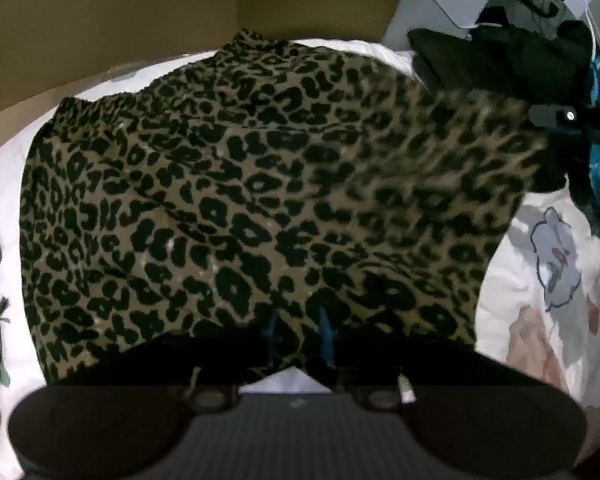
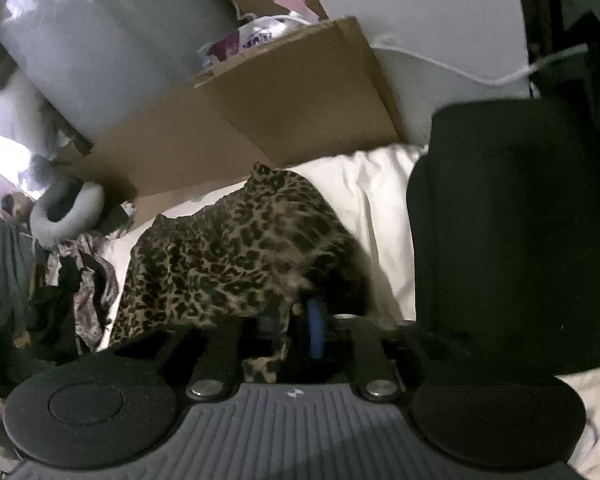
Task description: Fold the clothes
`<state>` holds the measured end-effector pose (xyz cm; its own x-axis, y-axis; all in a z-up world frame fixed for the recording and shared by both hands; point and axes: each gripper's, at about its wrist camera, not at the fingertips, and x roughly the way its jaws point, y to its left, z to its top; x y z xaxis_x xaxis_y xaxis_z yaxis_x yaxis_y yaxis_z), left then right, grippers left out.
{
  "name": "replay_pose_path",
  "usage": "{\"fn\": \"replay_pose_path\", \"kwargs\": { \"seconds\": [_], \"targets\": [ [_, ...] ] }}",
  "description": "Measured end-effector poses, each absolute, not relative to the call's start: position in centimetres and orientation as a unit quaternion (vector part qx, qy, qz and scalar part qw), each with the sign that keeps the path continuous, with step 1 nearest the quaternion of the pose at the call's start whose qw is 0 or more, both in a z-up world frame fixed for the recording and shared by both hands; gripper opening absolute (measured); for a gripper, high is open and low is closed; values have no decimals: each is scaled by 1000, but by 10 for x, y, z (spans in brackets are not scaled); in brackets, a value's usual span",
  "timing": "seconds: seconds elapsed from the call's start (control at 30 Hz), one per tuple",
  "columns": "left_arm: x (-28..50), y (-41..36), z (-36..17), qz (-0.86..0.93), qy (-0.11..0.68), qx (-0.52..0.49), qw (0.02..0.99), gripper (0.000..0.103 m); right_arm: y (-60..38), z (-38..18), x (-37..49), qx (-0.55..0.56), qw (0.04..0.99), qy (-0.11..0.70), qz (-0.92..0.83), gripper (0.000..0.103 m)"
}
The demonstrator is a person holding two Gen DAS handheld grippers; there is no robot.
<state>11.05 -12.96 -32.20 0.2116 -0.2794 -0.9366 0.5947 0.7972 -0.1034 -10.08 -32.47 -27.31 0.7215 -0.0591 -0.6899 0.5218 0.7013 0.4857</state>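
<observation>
A leopard-print garment (image 1: 260, 200) with an elastic waistband lies spread over a white bed sheet (image 1: 4, 184). My left gripper (image 1: 300, 336) is shut on its near edge; cloth bunches between the blue pads. In the right wrist view the same garment (image 2: 228, 256) hangs stretched towards the left. My right gripper (image 2: 296, 324) is shut on its other corner, with a flap of cloth hanging below the fingers. The right gripper also shows at the right edge of the left wrist view (image 1: 560, 116), holding the cloth's far corner.
A brown cardboard box (image 2: 260, 108) stands behind the bed. A folded black garment pile (image 2: 512, 232) sits at the right. A heap of mixed clothes (image 2: 80, 280) and a grey neck pillow (image 2: 66, 208) lie at the left. The sheet has a cartoon print (image 1: 556, 256).
</observation>
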Motion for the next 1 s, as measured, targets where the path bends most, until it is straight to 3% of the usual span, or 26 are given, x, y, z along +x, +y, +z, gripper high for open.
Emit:
{"fn": "replay_pose_path", "kwargs": {
  "seconds": [0.1, 0.23, 0.3, 0.4, 1.0],
  "targets": [
    [110, -131, -323, -287, 557, 148, 765, 41, -326, -288, -113, 351, 853, 341, -181, 53],
    [107, -138, -325, -292, 554, 157, 764, 46, -333, -306, -130, 354, 841, 350, -213, 53],
    [102, -144, -325, -301, 549, 162, 763, 56, -338, -315, -138, 358, 834, 352, -228, 53],
    [92, -158, -321, -323, 536, 171, 761, 62, -345, -327, -145, 351, 828, 362, -245, 53],
    [47, -202, -307, -397, 470, 229, 755, 81, -331, -364, -150, 343, 817, 394, -243, 53]
  ]
}}
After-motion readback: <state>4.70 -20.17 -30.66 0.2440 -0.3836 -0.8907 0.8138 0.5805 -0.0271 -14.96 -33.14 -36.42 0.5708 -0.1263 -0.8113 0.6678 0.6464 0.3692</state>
